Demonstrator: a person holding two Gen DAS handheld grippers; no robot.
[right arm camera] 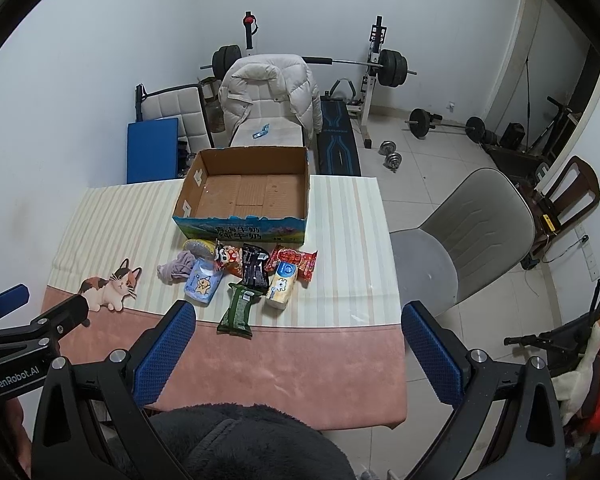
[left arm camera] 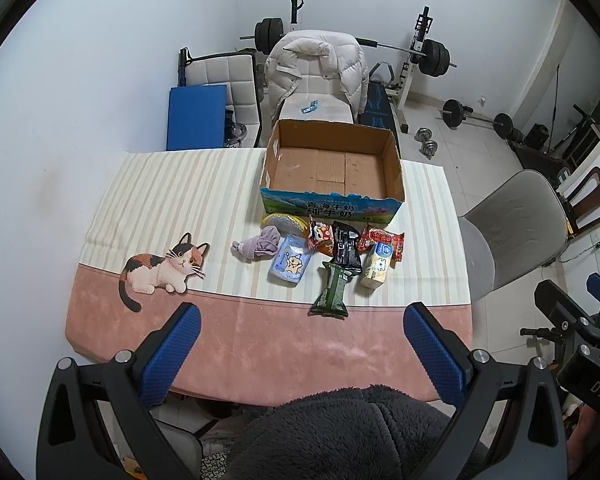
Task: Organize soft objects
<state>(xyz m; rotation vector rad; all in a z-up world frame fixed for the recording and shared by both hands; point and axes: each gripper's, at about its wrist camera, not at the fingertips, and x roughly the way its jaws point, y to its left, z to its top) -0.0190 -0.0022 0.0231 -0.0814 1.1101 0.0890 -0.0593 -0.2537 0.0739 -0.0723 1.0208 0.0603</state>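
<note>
An open, empty cardboard box point(left arm camera: 332, 164) point(right arm camera: 246, 196) stands at the table's far side. In front of it lies a cluster of soft items: a purple cloth point(left arm camera: 260, 245) point(right arm camera: 177, 266), a yellow-grey sponge point(left arm camera: 284, 222), a blue tissue pack point(left arm camera: 292, 262) point(right arm camera: 202, 283), a green packet point(left arm camera: 332, 290) point(right arm camera: 238, 310), a black packet point(left arm camera: 346, 245), a yellow tissue pack point(left arm camera: 376, 266) point(right arm camera: 282, 285), and red snack bags point(left arm camera: 382, 240) point(right arm camera: 294, 260). My left gripper point(left arm camera: 302, 314) and right gripper point(right arm camera: 298, 312) are both open and empty, held above the table's near edge.
The table point(left arm camera: 260, 340) has a striped and pink cloth with a printed cat point(left arm camera: 160, 268). A grey chair point(right arm camera: 460, 240) stands right of the table. A chair with a white jacket point(left arm camera: 320, 68) and weights are behind. The other gripper shows at left point(right arm camera: 20, 332).
</note>
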